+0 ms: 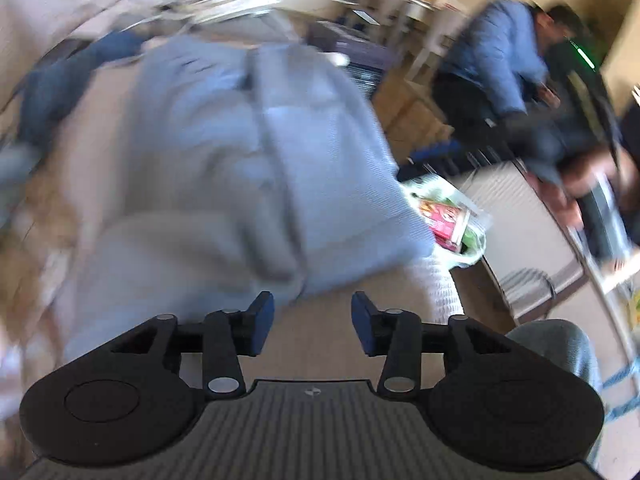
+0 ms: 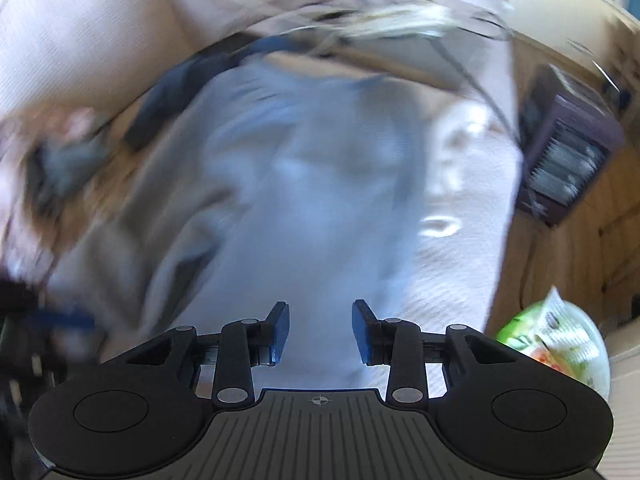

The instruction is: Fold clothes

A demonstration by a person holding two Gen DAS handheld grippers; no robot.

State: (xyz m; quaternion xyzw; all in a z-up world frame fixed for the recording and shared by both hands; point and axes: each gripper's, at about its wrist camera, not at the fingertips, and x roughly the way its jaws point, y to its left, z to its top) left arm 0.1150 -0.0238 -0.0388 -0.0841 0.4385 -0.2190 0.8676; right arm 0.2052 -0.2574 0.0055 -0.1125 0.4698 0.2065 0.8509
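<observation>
The left tongs [image 1: 313,326] stand apart with nothing between the pads, and so do the right tongs [image 2: 320,332]; neither clamps any cloth, which suggests a pause between grips rather than a carry. Beyond them the blue garment [image 1: 256,152] lies spread and partly doubled over on the pale couch [image 1: 436,288], its near edge just ahead of both tongs and reaching toward the couch's right edge, probably laid flat so the next fold can be taken. A snack bag [image 1: 452,220] sits just off that edge. Both views are blurred.
</observation>
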